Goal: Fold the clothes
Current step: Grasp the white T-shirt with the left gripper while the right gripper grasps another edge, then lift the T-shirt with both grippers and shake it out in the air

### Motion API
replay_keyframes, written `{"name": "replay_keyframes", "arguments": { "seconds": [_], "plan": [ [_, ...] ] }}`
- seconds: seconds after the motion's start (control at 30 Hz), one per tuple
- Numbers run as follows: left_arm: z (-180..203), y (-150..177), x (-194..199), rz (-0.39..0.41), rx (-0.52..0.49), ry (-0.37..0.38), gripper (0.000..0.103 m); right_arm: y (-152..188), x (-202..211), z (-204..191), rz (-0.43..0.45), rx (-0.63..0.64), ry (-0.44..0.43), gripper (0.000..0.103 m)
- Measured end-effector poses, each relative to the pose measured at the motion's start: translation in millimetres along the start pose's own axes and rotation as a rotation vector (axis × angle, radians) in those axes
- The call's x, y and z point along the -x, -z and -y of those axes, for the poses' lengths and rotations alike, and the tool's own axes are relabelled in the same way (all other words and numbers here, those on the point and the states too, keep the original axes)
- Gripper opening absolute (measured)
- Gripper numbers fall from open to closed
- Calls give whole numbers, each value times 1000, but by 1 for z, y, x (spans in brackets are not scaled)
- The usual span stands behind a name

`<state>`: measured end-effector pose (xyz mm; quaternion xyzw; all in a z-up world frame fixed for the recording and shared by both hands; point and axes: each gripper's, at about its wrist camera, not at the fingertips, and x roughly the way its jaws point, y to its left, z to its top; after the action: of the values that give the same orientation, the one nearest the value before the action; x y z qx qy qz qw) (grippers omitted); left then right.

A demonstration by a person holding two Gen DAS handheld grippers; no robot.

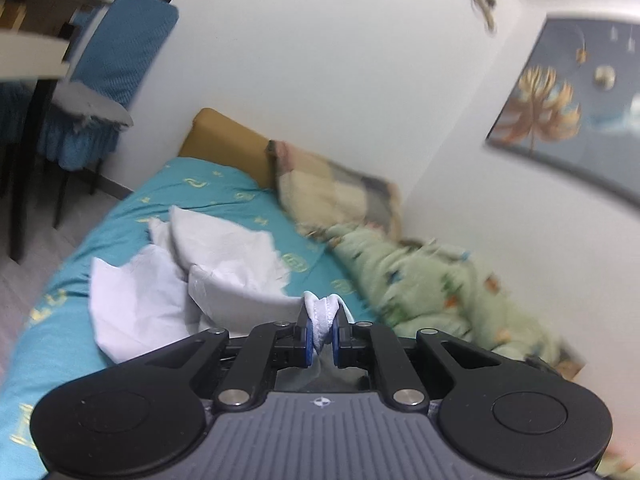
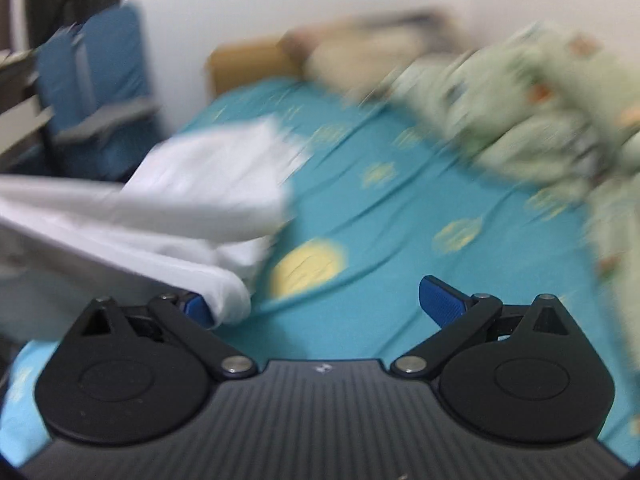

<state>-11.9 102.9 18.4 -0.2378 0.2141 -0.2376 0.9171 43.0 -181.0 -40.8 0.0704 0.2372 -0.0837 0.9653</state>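
Left wrist view: left gripper [image 1: 322,330] clamped on a stitched hem of the soft white cotton garment [image 1: 208,268], which trails lower left across the teal patterned bed [image 1: 224,192].
Right wrist view, blurred: right gripper [image 2: 320,304] spread wide, empty, its left finger touching that limp, light cloth [image 2: 192,200]; hems likely give the surest hold.

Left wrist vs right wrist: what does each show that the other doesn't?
Left wrist only: left gripper shut on a bunched edge of the white garment, plus a framed picture on the wall. Right wrist only: right gripper open, nothing held, the garment's fold lying against its left finger. Both: teal bedsheet, green patterned blanket, blue chair.
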Motion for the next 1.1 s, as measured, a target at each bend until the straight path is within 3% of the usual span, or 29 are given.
{"name": "replay_keyframes", "arguments": {
  "seconds": [0.13,0.2,0.3,0.4,0.53,0.6,0.67,0.7,0.77,0.87,0.93,1.0,1.1],
  "plan": [
    [9,2,3,12,-46,26,10,-21,46,21,293,-27,84,103],
    [11,3,4,5,-60,24,10,-25,64,17,432,21,124,103],
    [3,6,-2,-75,-19,-16,10,-29,49,17,320,28,63,103],
    [-10,11,-15,-196,34,-72,11,-29,50,14,324,58,56,103],
    [-10,22,-35,-297,-11,-128,13,-30,51,10,329,97,48,103],
    [-10,27,-45,-331,-31,-149,21,-31,52,8,332,116,43,103],
    [-8,33,-53,-353,-81,-183,42,-33,53,6,341,143,43,103],
    [-7,36,-57,-364,-110,-201,47,-34,53,5,348,157,44,103],
    [0,44,-66,-380,-173,-216,60,-34,57,4,353,164,37,103],
    [16,55,-80,-382,-267,-238,66,-35,62,2,356,162,12,103],
    [24,57,-88,-344,-308,-287,70,-35,63,2,359,163,18,103],
    [22,55,-90,-305,-289,-345,75,-34,63,1,362,165,24,103],
    [4,42,-77,-249,-159,-399,78,-34,64,2,364,164,34,103]
  ]
}}
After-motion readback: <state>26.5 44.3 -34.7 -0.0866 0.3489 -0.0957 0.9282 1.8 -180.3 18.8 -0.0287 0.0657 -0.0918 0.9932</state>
